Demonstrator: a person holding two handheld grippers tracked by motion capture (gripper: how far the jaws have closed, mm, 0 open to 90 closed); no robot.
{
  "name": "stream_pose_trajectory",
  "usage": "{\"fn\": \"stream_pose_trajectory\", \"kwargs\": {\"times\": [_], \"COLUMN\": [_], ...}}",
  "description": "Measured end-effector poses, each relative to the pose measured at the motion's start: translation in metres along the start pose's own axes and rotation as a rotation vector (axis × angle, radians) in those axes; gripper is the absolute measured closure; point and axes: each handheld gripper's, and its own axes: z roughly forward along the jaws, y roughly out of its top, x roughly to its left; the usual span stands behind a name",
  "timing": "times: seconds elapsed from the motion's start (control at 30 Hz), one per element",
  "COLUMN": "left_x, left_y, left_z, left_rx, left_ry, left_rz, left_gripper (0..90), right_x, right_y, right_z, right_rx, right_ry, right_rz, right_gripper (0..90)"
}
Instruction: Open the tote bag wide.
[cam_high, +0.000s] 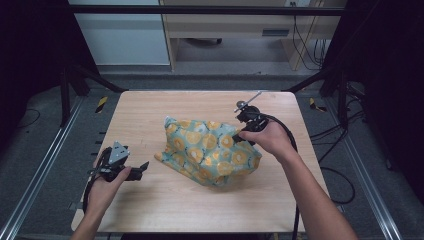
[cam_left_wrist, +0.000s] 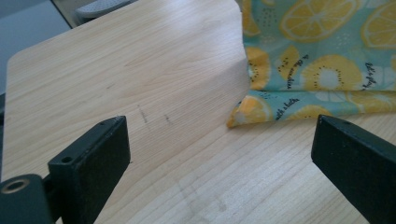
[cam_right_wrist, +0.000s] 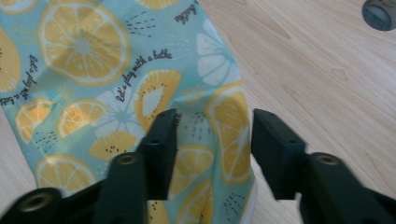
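My left gripper (cam_high: 142, 169) hovers at the near left of the table (cam_high: 150, 210), jaws set wide and empty, aimed right toward the cloth. The lemon-print cloth (cam_high: 212, 150) lies bunched at the table's centre; its near left corner (cam_left_wrist: 245, 112) rests flat on the wood, a short way ahead of my left jaws. My right gripper (cam_right_wrist: 212, 135) sits at the cloth's right edge, jaws partly narrowed with a raised fold of the fabric between them; I cannot tell whether the pads press on it. My right hand (cam_high: 267, 137) reaches in from the right.
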Motion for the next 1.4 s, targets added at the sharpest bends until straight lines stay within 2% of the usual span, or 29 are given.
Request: {"fn": "stream_pose_trajectory", "kwargs": {"times": [0.1, 0.13, 0.23, 0.3, 0.5, 0.53, 0.7, 0.73, 0.83, 0.97, 1.17, 1.4], "left_x": [0.0, -0.001, -0.004, -0.006, -0.011, -0.012, -0.015, -0.016, -0.015, -0.01, -0.013, -0.018], "left_y": [0.0, 0.001, 0.005, 0.007, 0.015, 0.017, 0.036, 0.039, 0.051, 0.064, 0.077, 0.082], "left_z": [-0.001, -0.002, -0.005, -0.007, -0.013, -0.015, -0.031, -0.035, -0.044, -0.044, -0.036, -0.032], "left_rx": [0.008, 0.008, -0.001, 0.001, -0.007, -0.016, -0.039, -0.04, -0.071, -0.053, -0.012, -0.001], "left_ry": [-0.004, -0.004, -0.015, -0.025, -0.051, -0.056, -0.067, -0.073, -0.13, -0.143, -0.146, -0.161], "left_rz": [0.005, 0.009, 0.002, 0.013, -0.009, -0.017, 0.017, 0.026, 0.008, 0.049, 0.098, 0.103], "left_gripper": [4.3, 4.2, 4.2, 4.2, 4.2, 4.3, 4.2, 4.2, 4.2, 5.4, 7.1, 8.1], "right_x": [0.0, 0.002, 0.007, 0.012, 0.04, 0.047, 0.077, 0.082, 0.095, 0.113, 0.129, 0.137], "right_y": [-0.001, -0.001, -0.004, -0.007, -0.021, -0.024, -0.041, -0.045, -0.052, -0.059, -0.069, -0.08], "right_z": [-0.001, -0.003, -0.012, -0.02, -0.047, -0.05, -0.056, -0.056, -0.052, -0.043, -0.033, -0.023], "right_rx": [-0.012, -0.02, -0.087, -0.137, -0.307, -0.321, -0.392, -0.396, -0.403, -0.385, -0.378, -0.351], "right_ry": [0.029, 0.038, 0.045, 0.048, 0.084, 0.088, 0.121, 0.129, 0.156, 0.187, 0.218, 0.236], "right_rz": [-0.035, -0.029, -0.029, -0.041, -0.114, -0.124, -0.187, -0.195, -0.218, -0.265, -0.288, -0.295], "right_gripper": [76.7, 81.0, 88.2, 89.3, 90.0, 90.0, 90.0, 90.0, 90.0, 90.0, 90.0, 90.0]}}
